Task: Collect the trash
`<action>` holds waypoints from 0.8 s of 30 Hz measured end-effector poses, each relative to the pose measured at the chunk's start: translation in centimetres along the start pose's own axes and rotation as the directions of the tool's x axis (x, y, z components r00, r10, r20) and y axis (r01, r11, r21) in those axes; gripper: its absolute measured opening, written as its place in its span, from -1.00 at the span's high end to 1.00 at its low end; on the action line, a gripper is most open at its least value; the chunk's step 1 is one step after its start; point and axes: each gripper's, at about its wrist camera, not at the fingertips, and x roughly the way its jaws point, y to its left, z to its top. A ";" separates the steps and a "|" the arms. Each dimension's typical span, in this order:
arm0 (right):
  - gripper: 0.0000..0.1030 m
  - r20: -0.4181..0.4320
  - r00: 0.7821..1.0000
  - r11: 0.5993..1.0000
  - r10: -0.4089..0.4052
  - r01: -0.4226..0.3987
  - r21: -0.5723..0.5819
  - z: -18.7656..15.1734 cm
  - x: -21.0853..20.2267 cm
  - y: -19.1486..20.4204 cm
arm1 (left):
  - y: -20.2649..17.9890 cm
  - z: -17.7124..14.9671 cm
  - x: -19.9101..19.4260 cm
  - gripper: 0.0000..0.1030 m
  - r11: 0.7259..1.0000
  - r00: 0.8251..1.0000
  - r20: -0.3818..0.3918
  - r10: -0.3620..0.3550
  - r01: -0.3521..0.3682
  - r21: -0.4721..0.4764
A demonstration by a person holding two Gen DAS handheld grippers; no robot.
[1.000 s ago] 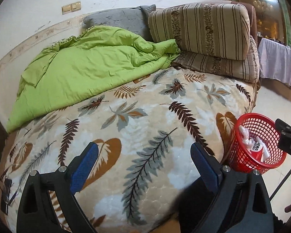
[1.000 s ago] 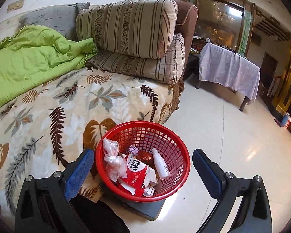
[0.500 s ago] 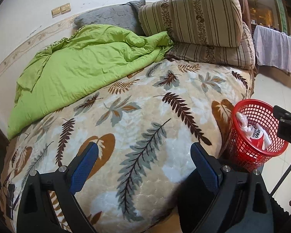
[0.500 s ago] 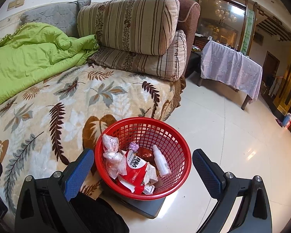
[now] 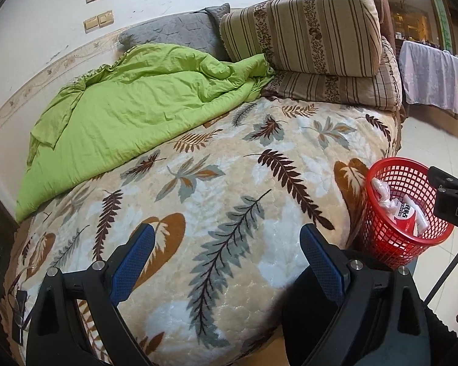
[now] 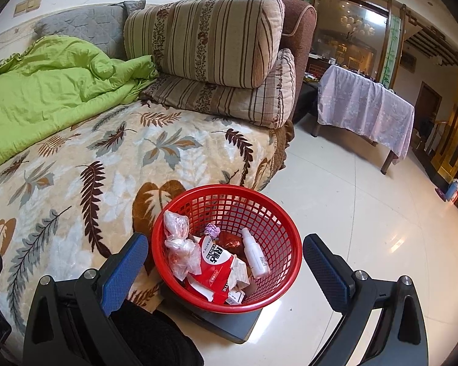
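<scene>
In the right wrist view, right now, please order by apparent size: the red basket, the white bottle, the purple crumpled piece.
1. red basket: largest.
2. white bottle, lying inside the basket.
3. purple crumpled piece, also inside: smallest.
All three sit at a similar nearness, so the order is safe.

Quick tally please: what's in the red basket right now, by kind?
In the red basket, as far as the right wrist view shows:
Clear plastic bag, crumpled: 1
Red and white packet: 1
White bottle: 1
Purple wad: 1
Dark red wrapper: 1
Small white carton: 1
Total: 6
</scene>
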 end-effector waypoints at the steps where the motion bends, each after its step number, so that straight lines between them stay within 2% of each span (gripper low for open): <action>1: -0.99 0.000 1.000 1.000 0.000 0.000 -0.002 0.0 0.0 0.1 | 0.1 0.0 0.0 -0.85 1.000 1.000 0.000 -0.001 0.001 -0.003; 24: -0.99 0.000 1.000 1.000 0.004 -0.004 -0.009 -0.1 -0.1 0.2 | 0.5 -0.2 0.1 -0.85 1.000 1.000 0.002 0.000 0.000 -0.002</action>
